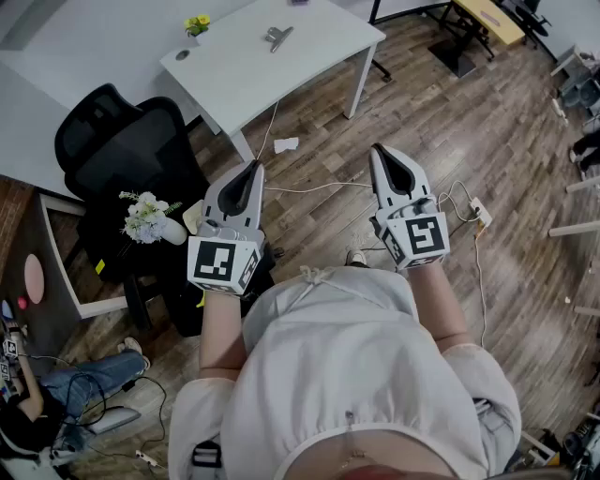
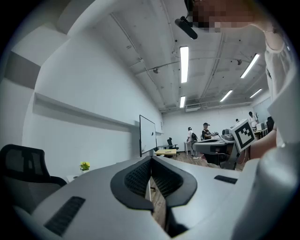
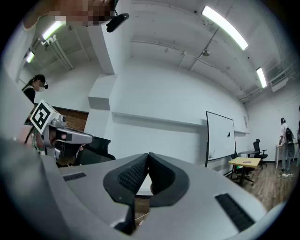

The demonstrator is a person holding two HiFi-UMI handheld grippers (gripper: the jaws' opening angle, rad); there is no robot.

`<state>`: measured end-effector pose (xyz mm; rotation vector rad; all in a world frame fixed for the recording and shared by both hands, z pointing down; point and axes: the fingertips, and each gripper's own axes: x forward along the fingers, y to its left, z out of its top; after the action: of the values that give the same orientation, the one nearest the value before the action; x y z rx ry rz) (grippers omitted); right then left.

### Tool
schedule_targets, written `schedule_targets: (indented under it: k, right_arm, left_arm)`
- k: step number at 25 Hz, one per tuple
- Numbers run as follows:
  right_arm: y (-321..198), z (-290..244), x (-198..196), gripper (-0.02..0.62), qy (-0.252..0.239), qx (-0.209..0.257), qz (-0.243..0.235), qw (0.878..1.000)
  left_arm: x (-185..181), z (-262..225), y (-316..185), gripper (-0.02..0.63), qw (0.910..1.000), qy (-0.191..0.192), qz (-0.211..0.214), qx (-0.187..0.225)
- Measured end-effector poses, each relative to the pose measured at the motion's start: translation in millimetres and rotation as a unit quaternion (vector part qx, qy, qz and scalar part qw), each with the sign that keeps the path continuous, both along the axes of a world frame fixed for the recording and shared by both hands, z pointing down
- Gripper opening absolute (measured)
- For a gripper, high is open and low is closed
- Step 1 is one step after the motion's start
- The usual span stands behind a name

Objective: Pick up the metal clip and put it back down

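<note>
The metal clip [image 1: 278, 37] lies on the white desk [image 1: 242, 73], toward its far side and well apart from both grippers, which are held level at the person's waist over the wooden floor. The left gripper [image 1: 251, 170] has its jaws pressed together with nothing between them, and the right gripper [image 1: 381, 153] is shut and empty in the same way. Nothing of the pick is under way yet, so the hazards lie in the approach. White cables [image 1: 309, 187] trail across the floor between the person and the desk and could catch a foot. A gripper that arrives with its jaws together would likely just nudge the clip, and a small metal piece on a smooth top probably slides or spins away rather than seating between the pads. A wide reach from the left could also brush the little pot of yellow flowers [image 1: 197, 24] at the desk's corner, or the black chair [image 1: 122, 141] just beside the desk.
</note>
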<state>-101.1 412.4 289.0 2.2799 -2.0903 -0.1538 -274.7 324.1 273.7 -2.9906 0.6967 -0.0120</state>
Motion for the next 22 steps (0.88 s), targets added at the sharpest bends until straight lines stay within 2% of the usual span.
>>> schedule_targets:
  k: [12,16,17,18,19,20,22]
  right_arm:
    - [-3,6,0,0.002,0.000,-0.008,0.004,1.000]
    - [-1,6,5,0.005,-0.014,0.004,0.014,1.000]
    - [-3,6,7,0.076,-0.015,0.004,0.012,1.000]
    - [-6,7,8,0.235,-0.015,0.001,0.005,1.000]
    - [-9,7,11,0.360,-0.016,0.000,-0.002,1.000]
    - [-13,8,16,0.413,-0.017,0.000,-0.005,1.000]
    - [-20,8,29,0.462,-0.022,0.004,-0.002,1.000]
  left_arm:
    - [4,5,-6,0.018,0.9999,0.004,0.003,-0.011]
    - [5,11,-4,0.018,0.9998,0.005,0.005,-0.017]
    - [6,12,-5,0.018,0.9998,0.004,0.003,-0.018]
    - [8,14,-6,0.018,0.9998,0.003,0.002,-0.021]
    - [9,16,-7,0.018,0.9997,0.002,0.000,-0.023]
    - [12,17,-9,0.018,0.9997,0.001,-0.003,-0.025]
    - [18,20,-13,0.018,0.9996,-0.001,-0.009,-0.027]
